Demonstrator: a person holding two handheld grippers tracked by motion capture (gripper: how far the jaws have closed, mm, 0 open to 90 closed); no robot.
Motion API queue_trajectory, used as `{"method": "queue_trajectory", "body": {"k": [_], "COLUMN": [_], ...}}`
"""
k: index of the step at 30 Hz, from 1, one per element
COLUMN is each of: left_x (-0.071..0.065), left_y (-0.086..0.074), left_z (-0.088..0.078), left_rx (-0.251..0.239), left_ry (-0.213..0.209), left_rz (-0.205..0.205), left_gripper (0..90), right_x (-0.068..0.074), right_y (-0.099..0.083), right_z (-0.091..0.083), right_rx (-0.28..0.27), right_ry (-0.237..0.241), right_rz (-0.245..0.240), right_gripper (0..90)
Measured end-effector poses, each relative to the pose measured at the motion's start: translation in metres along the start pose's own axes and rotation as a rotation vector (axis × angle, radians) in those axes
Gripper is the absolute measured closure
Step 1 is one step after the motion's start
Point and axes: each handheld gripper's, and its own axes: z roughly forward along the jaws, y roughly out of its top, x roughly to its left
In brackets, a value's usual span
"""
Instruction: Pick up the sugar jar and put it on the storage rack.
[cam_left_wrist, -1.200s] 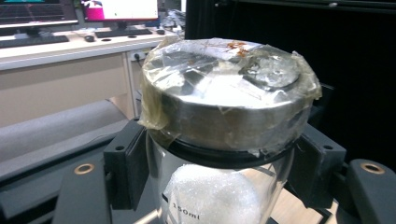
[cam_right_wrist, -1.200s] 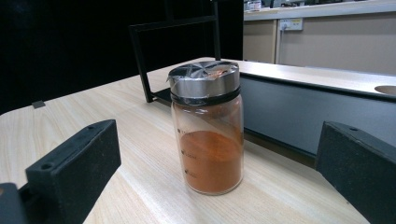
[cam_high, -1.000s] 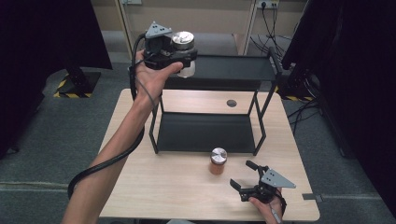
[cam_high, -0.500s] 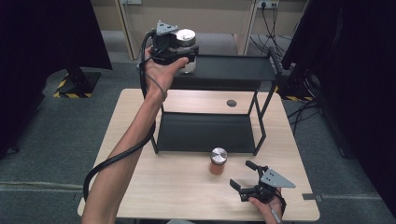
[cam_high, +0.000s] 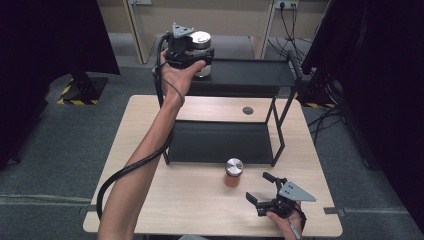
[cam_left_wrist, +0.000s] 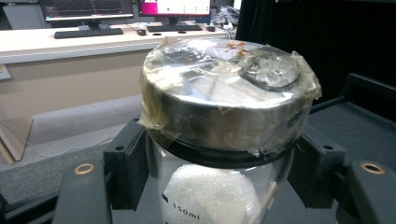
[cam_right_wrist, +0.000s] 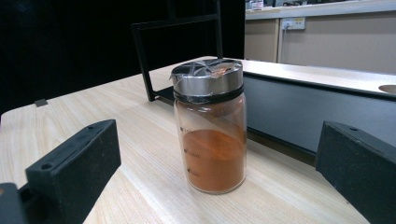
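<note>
- Nearest to me, I am resting the right gripper (cam_high: 264, 191) on the table (cam_high: 150, 200) with its jaws spread wide and nothing between them; it is pointing at the jar of orange-brown powder (cam_right_wrist: 209, 126).
- That jar of orange-brown powder is standing upright on the table just in front of the black shelf rack (cam_high: 220, 142), near the right gripper but apart from it, and I am not touching it.
- Farther off, I am holding the left gripper (cam_high: 192, 52) up at the rack's top shelf (cam_high: 250, 75), its jaws clamped on the glass jar of white powder (cam_left_wrist: 219, 154) just below its metal lid (cam_left_wrist: 224, 102).
- I am judging that the glass jar of white powder is at the near left end of the top shelf; from the high view I cannot tell whether its base is resting on the shelf or hanging just above it.
- What worries me: if I am letting go while the base is off the shelf or over its edge, the jar could drop or tip, because it is tall, narrow and top-heavy with that lid.
- The grip is sitting high on smooth glass, so any sideways pull while I am backing out could drag the jar over.
- Loose tape on the lid could also be catching on a jaw.
</note>
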Motion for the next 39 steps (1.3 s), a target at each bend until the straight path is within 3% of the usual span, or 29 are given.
{"method": "queue_trajectory", "body": {"k": [15,19,22,25,31,39], "left_x": [0.0,0.0,-0.003,-0.006,-0.006,-0.014], "left_y": [-0.008,-0.011,-0.013,-0.012,-0.012,-0.011], "left_z": [0.005,0.006,0.005,0.004,0.001,-0.009], "left_rx": [-0.005,-0.015,-0.026,-0.026,-0.037,-0.022], "left_ry": [0.014,0.007,0.021,0.036,0.051,0.042], "left_rz": [-0.011,0.005,-0.012,-0.015,-0.055,-0.066], "left_gripper": [31.0,30.8,25.8,12.6,0.6,0.3], "right_x": [0.0,0.001,0.001,0.001,0.001,0.001], "right_y": [0.0,0.0,0.0,0.0,0.0,0.0], "right_z": [0.001,0.001,0.001,0.001,0.001,0.002], "right_rx": [0.003,0.004,0.005,0.005,0.005,0.005], "right_ry": [0.002,0.003,0.004,0.004,0.005,0.004], "right_rz": [0.002,0.001,-0.001,-0.002,-0.003,-0.002], "right_gripper": [0.4,0.4,0.4,0.4,0.4,0.4]}}
